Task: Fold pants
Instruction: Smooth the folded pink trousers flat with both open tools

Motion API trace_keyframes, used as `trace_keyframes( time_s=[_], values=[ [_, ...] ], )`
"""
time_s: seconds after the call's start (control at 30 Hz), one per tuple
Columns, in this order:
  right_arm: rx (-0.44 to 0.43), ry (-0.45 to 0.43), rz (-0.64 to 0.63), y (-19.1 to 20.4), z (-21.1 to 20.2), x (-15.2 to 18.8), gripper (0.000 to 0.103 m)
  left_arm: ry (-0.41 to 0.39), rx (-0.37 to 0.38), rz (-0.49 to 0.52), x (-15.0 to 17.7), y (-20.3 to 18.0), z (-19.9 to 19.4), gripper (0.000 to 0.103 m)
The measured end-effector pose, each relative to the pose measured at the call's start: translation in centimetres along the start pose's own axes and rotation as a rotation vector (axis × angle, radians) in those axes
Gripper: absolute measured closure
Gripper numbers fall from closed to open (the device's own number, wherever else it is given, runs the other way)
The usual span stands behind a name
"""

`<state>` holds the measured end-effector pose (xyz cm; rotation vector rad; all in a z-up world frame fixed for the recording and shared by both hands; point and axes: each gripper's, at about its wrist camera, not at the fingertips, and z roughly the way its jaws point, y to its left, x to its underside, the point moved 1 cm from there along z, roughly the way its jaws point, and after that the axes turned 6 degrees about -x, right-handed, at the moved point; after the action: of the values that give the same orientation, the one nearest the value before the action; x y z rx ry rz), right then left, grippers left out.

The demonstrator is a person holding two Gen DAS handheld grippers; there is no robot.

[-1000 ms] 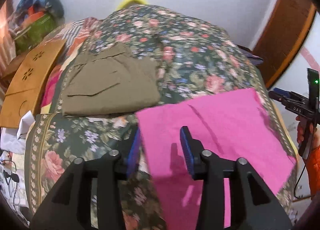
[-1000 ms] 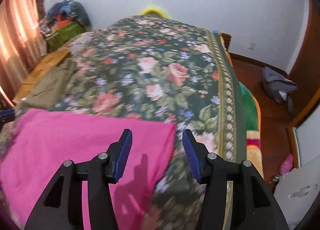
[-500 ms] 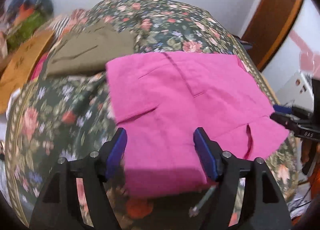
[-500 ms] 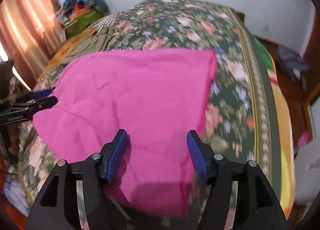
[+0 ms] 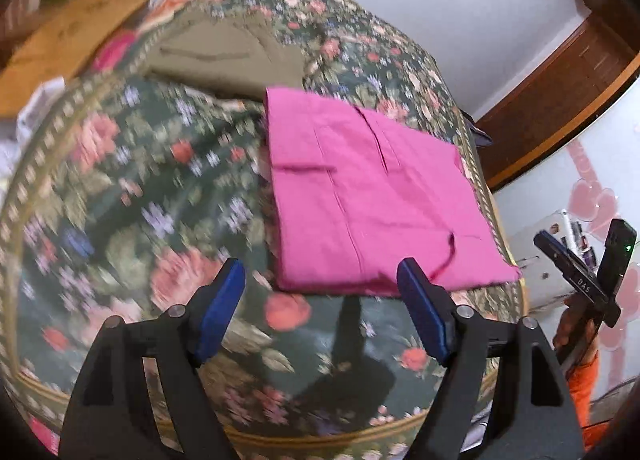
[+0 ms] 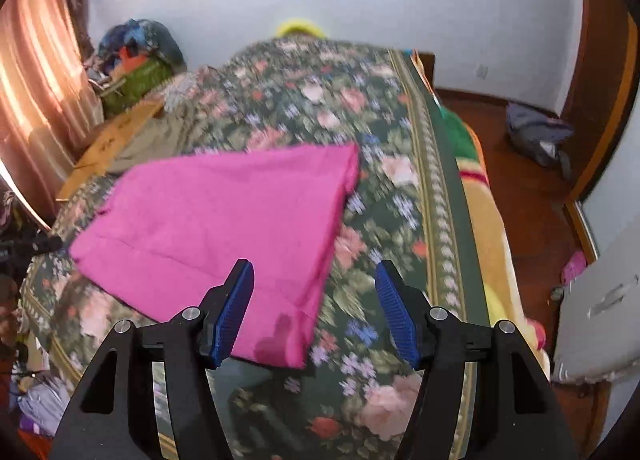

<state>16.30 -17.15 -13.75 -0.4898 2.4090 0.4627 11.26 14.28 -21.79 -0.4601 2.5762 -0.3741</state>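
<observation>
Right now I see the pink pants point(image 5: 372, 200) lying folded and flat on the floral bedspread point(image 5: 140, 188), toward the foot of the bed and close to its right-hand border. Beyond them, touching or nearly touching their far left corner, sits a folded olive garment point(image 5: 224, 56); a wooden board point(image 5: 68, 40) lies off the bed's left side, and a heap of bundled cloth point(image 6: 136, 56) sits by the curtain point(image 6: 36, 92). From the right wrist view I see bare wooden floor point(image 6: 520, 180) along the bed's right side, with a grey bundle point(image 6: 540, 136) on it. My left gripper point(image 5: 322, 312) hangs over bare bedspread just short of the pants' near edge, fingers spread wide and empty. My right gripper point(image 6: 316, 312) is likewise spread and empty, its left finger over the pants' near corner, though blur keeps me from judging contact. Half a second ago both sat over the pink cloth; they have since pulled back.
</observation>
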Motion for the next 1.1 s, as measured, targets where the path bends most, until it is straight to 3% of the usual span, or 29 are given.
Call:
trace_keyframes(
  time_s=[0.13, 0.3, 0.47, 0.6, 0.7, 0.83, 0.93, 1.03, 1.1],
  values=[
    [-0.035, -0.032, -0.059, 2.6, 0.2, -0.5, 0.043, 0.081, 0.071, -0.035, 1.5, -0.7, 1.9, 0.024],
    [-0.067, -0.030, -0.119, 5.5, 1.8, -0.7, 0.043, 0.070, 0.095, -0.044, 2.5, -2.6, 3.1, 0.001],
    [-0.113, -0.007, -0.079, 6.1, 3.9, -0.3, 0.043, 0.046, 0.120, -0.059, 1.7, -3.1, 3.8, 0.001],
    [-0.075, 0.114, -0.076, 5.2, 6.9, 1.3, 0.044, 0.042, 0.198, -0.118, 0.7, -2.1, 3.7, 0.001],
    [-0.119, 0.104, -0.037, 4.4, 6.9, 1.8, 0.043, 0.040, 0.223, -0.147, -0.1, -1.9, 4.1, 0.001],
    [-0.105, 0.110, -0.068, 4.9, 6.8, 1.7, 0.044, 0.027, 0.225, -0.145, -1.0, -2.3, 4.7, 0.001],
    [-0.108, 0.109, -0.069, 4.9, 6.8, 1.8, 0.043, 0.016, 0.198, -0.127, -1.8, -2.7, 5.2, 0.012],
    [-0.115, 0.110, -0.059, 4.6, 6.8, 1.8, 0.043, 0.010, 0.154, -0.111, -2.7, -2.9, 5.6, 0.031],
    [-0.113, 0.111, -0.061, 4.6, 6.9, 1.7, 0.043, 0.009, 0.125, -0.104, -2.8, -2.8, 5.7, 0.051]
  ],
)
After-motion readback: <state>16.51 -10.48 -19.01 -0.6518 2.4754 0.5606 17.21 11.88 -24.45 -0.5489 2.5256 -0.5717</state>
